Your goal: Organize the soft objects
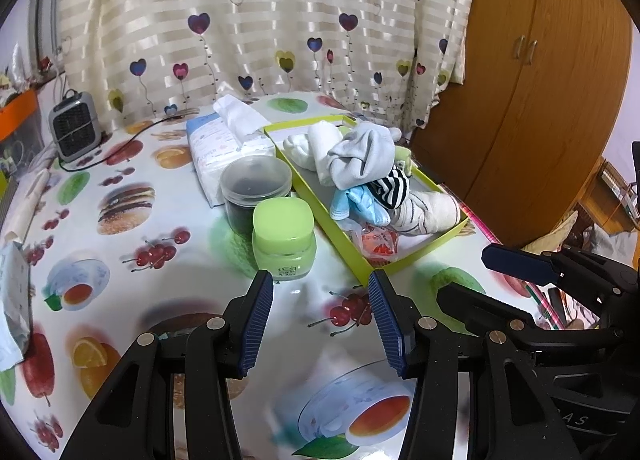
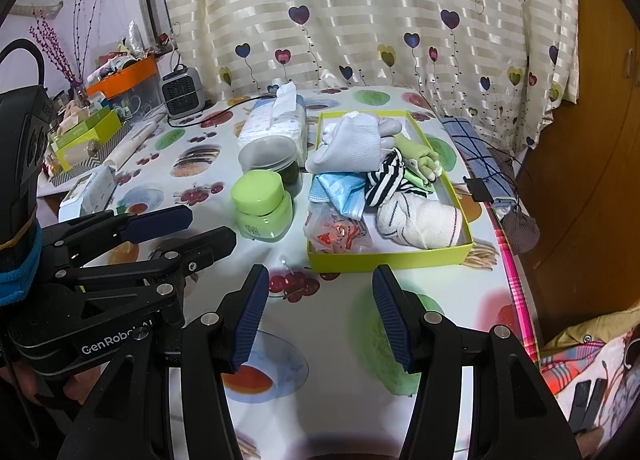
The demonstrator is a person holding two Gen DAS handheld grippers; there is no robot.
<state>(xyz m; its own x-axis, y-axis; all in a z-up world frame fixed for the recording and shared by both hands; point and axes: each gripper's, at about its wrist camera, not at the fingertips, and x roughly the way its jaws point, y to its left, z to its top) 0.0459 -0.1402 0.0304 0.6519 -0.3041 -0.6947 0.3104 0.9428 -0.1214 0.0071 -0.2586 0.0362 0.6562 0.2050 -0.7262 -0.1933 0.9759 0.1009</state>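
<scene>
The left gripper (image 1: 320, 288) and the right gripper (image 2: 316, 280) both hover above the fruit-printed plastic tablecloth (image 2: 340, 324) with their blue-padded jaws spread wide and nothing between them. The soft things lie piled in the shallow lime-green cardboard box (image 2: 392, 258): a grey sock (image 2: 352, 144), a black-and-white striped cloth (image 2: 384, 178), a light blue face mask (image 2: 340, 190) and a cream rolled sock (image 2: 424, 222). Just beside the box stands a green-lidded glass jar (image 2: 262, 204).
</scene>
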